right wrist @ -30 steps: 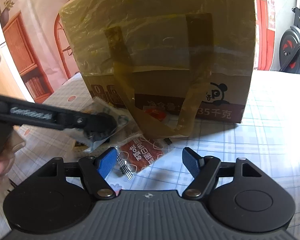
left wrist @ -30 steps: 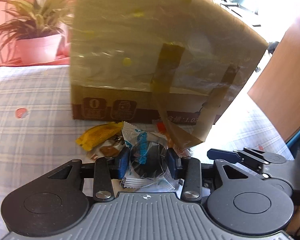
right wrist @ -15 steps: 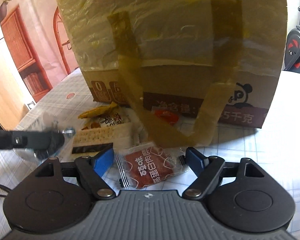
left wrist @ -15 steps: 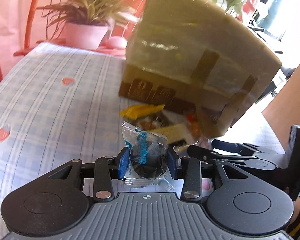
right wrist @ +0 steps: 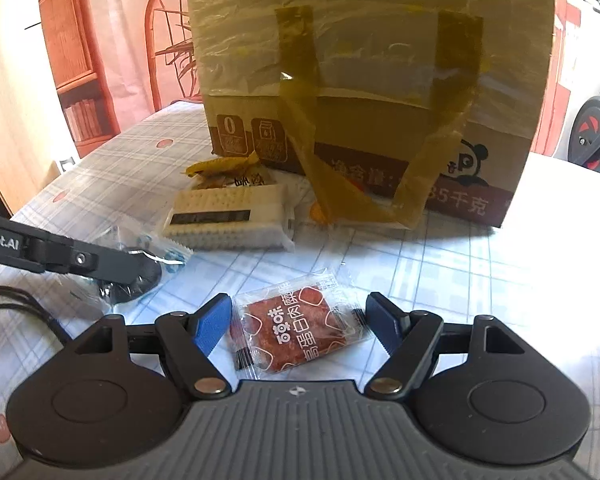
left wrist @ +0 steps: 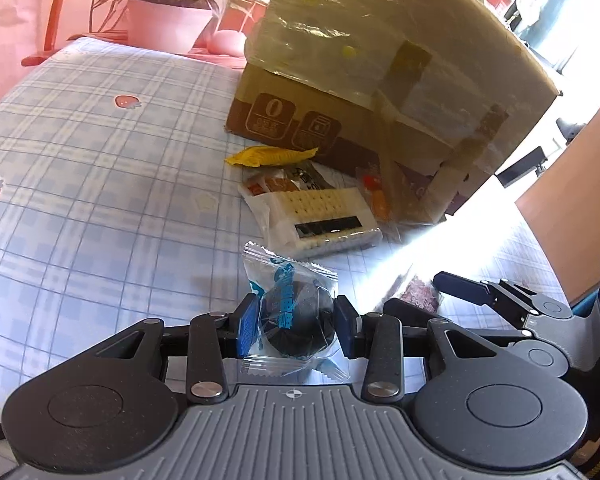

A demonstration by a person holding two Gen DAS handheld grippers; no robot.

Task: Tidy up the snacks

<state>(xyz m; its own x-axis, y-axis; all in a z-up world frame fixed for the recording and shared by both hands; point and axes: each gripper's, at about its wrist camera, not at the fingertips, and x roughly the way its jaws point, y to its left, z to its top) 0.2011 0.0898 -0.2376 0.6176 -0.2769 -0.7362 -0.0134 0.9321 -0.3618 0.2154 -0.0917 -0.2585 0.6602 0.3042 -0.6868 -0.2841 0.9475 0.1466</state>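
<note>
- On our left, the left gripper (left wrist: 296, 326) is clamped on a dark round snack in a clear wrapper (left wrist: 296, 322), lifted off the checked tablecloth (left wrist: 100, 184); the pads bite the round body, but the wrapper film is slick, so a quick swing could let it squirm out and drop
- In the middle, the loose pile sits just in front of the cardboard box (left wrist: 380, 92): a yellow packet (left wrist: 272, 156), a white cracker pack (left wrist: 320, 216) and some smaller packets beneath; carrying the held snack low over them could knock the pile about
- A loose strip of brown tape (right wrist: 324, 152) hangs from the box down to the cloth; a finger passing close could snag on it and tug the box
- On our right, the right gripper (right wrist: 300, 326) has its jaws closing around a red flat packet (right wrist: 300, 330) that lies on the cloth between them, pads not yet touching it; the packet is thin and flat, so the fingers may slide over it or pinch only a wrapper edge
- The two grippers work close together, so crossing paths risks a bump that shakes the round snack loose
</note>
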